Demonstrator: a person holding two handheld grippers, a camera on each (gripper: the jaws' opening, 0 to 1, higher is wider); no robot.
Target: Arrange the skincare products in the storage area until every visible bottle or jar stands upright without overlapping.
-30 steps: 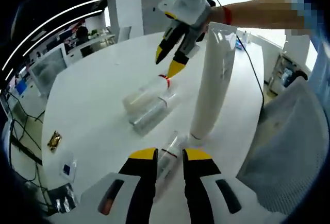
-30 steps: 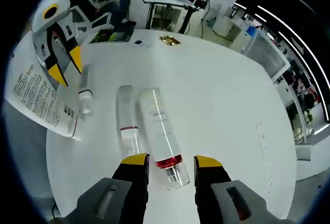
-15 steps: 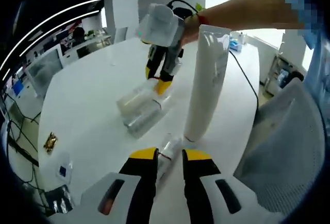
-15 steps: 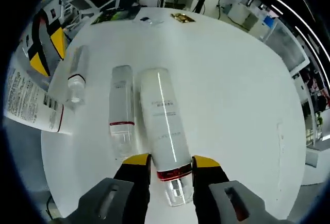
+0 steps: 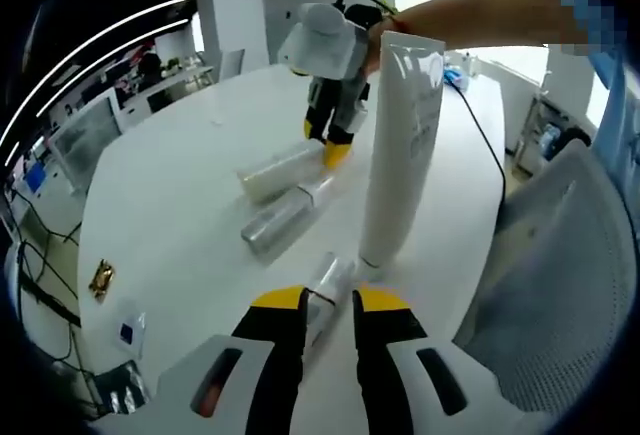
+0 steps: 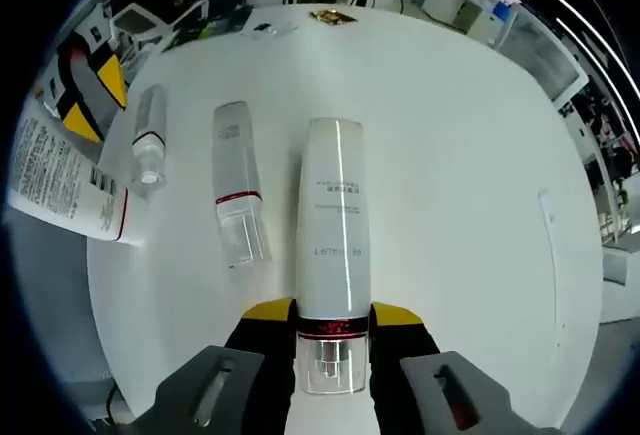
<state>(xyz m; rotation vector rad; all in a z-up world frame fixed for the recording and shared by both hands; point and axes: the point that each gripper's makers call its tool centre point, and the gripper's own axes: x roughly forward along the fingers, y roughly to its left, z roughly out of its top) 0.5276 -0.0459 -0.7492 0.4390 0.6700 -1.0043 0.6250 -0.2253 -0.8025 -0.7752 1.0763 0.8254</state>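
On the round white table (image 5: 170, 185) a tall white tube (image 5: 400, 145) stands upright, with its printed side (image 6: 60, 195) at the left of the right gripper view. A big white bottle (image 6: 335, 225) with a red neck band lies flat, and my right gripper (image 6: 332, 317) is shut on its neck. From the left gripper view that gripper (image 5: 330, 135) grips the end of the bottle (image 5: 280, 170). A clear bottle with a red band (image 6: 235, 195) (image 5: 285, 220) lies beside it, apart. A small clear bottle (image 5: 328, 285) (image 6: 148, 140) lies just ahead of my open left gripper (image 5: 330, 305) (image 6: 95, 100).
A gold wrapped item (image 5: 102, 277) (image 6: 330, 17) and a small packet (image 5: 128, 330) lie near the table's far edge. A grey chair (image 5: 560, 285) stands close to the table by the tube. A person's arm (image 5: 480, 15) reaches over, and a cable (image 5: 490, 145) runs along the table.
My right gripper came down over the big white bottle's neck and shut on it. That bottle has swung away from the clear bottle. The left gripper has stayed where it was.
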